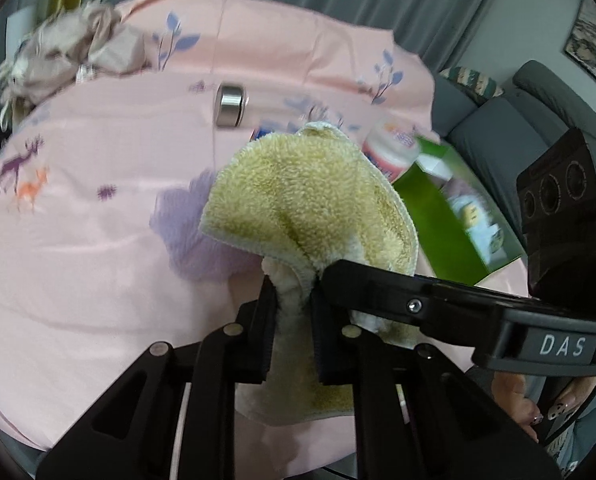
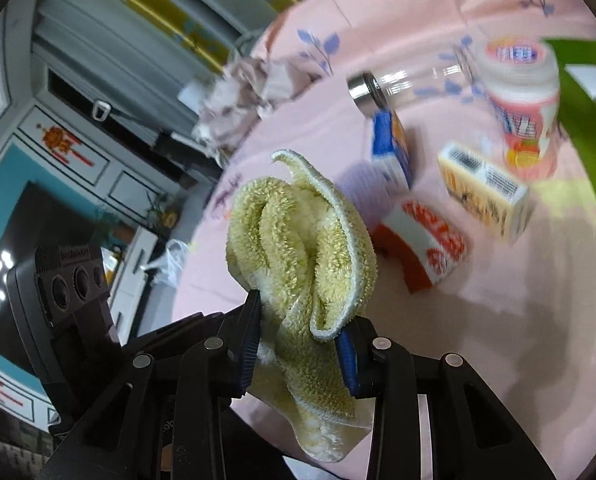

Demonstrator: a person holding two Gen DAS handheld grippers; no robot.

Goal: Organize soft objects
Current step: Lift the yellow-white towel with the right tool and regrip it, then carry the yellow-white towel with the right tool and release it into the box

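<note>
item: yellow towel (image 1: 309,200), mid-frame above the pink tablecloth (image 1: 78,260). we pinch it in both: left gripper (image 1: 294,300) pressed tight on a fold, right gripper (image 2: 298,320) clamped around the bunched cloth.

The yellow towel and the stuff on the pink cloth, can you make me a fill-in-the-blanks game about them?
1. Both the left gripper and the right gripper are shut on the fluffy ____ towel.
2. The tablecloth is ____ with deer printed on it.
3. The tall box beside the white bottle is ____.
4. The small box nearest the towel is white and ____.

Missing words: yellow; pink; green; orange
</note>
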